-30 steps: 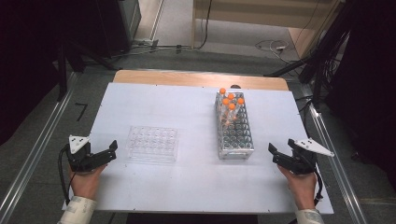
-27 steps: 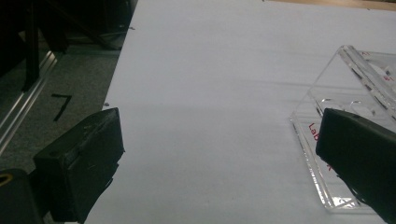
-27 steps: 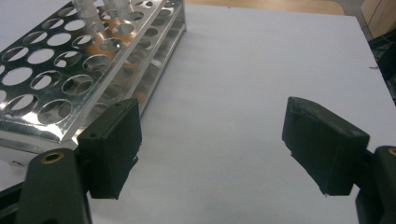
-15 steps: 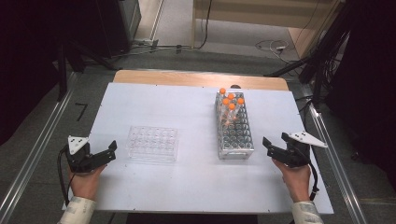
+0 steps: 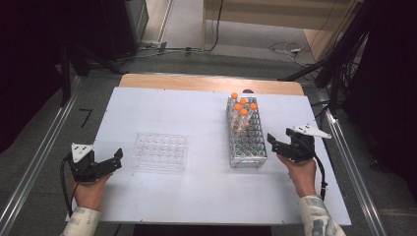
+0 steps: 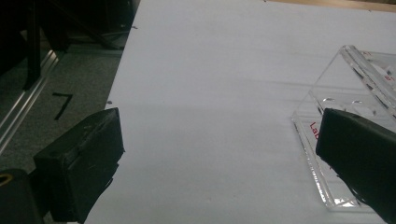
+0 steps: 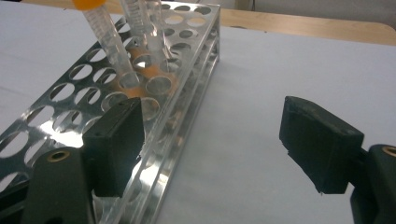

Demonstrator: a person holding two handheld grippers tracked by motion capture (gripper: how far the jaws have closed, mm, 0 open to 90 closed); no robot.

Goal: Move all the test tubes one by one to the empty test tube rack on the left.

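Note:
A metal tube rack stands right of centre on the white table, with several orange-capped tubes at its far end. A clear well plate lies left of centre. My left gripper rests open near the front left corner, just left of the plate. In the left gripper view the left gripper has bare table between its jaws, and the plate's corner sits behind the right jaw. My right gripper is open beside the rack's near right corner. In the right gripper view the right gripper straddles the rack's side wall, below a tube.
A wooden strip borders the table's far edge. Metal rails run along the left and right sides. Cables lie on the floor beyond. Bare table spans the far left and the front middle.
My right gripper has moved left and forward, up to the rack's near right corner. The left gripper, the plate and the rack have stayed put.

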